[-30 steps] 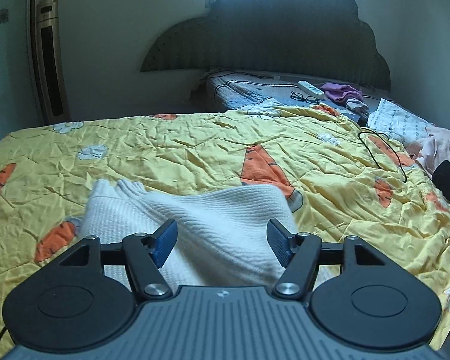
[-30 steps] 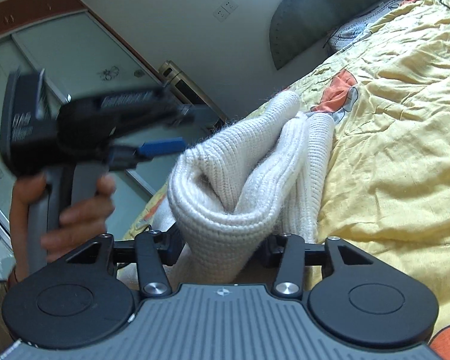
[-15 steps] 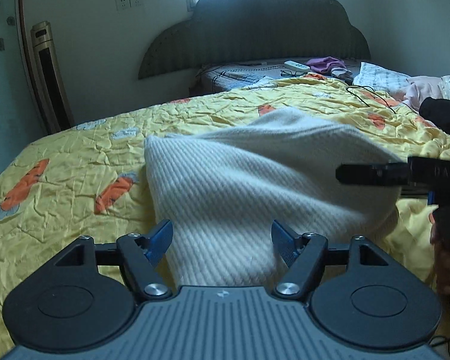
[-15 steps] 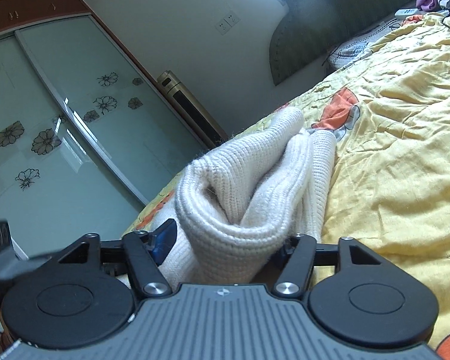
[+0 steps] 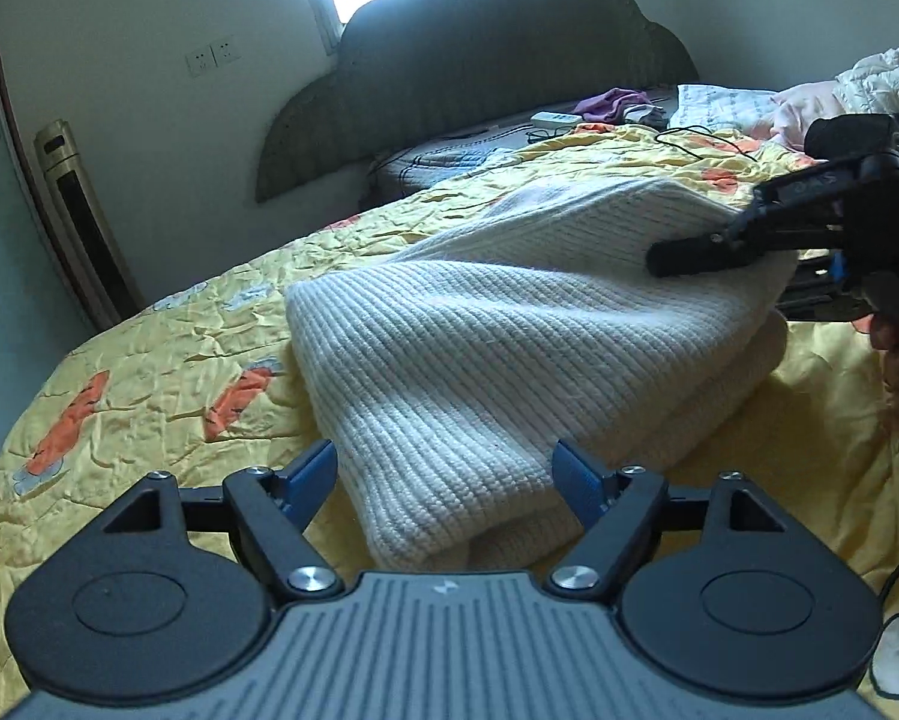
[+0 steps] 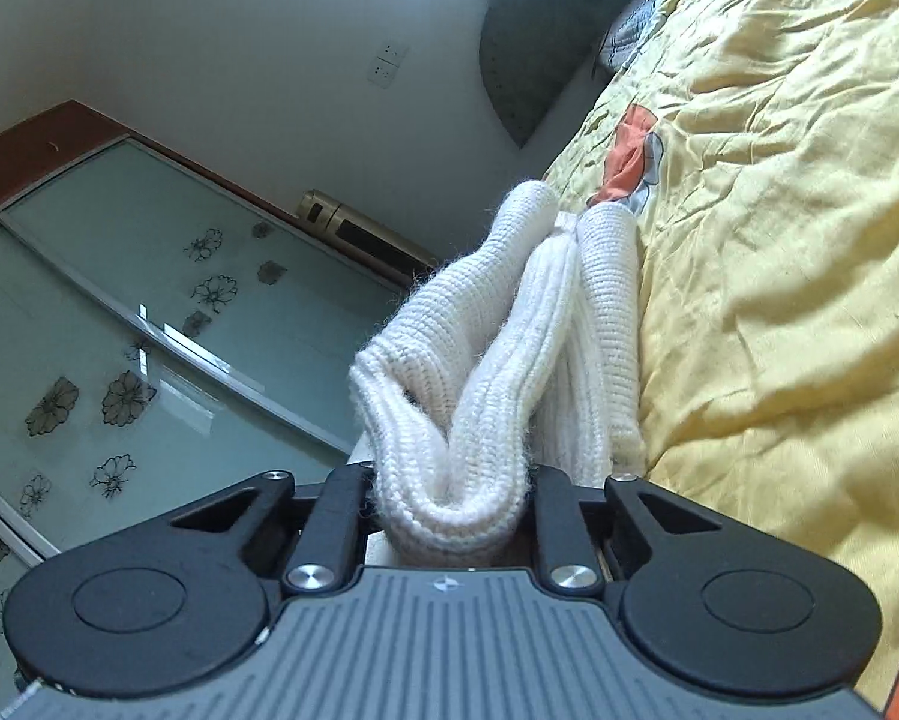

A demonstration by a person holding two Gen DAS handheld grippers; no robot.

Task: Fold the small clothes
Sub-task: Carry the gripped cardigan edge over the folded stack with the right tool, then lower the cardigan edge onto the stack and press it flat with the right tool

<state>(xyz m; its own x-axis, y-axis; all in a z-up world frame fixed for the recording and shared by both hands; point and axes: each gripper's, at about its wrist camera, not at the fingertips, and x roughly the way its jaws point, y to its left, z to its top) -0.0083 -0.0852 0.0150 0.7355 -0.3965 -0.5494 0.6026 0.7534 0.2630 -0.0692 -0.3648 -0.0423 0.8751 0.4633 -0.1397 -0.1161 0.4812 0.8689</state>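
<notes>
Sweater [image 5: 509, 354] on bed | left claw [image 5: 443, 474] apart at its hem | right claw [image 6: 449, 498] clamped on fold

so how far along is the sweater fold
Done: the white knit sweater already lies doubled in layers on the yellow quilt. In hand: the right gripper is clamped on a bunched edge, and the left gripper is open beside the near end. Left: lay that edge down and flatten.
</notes>
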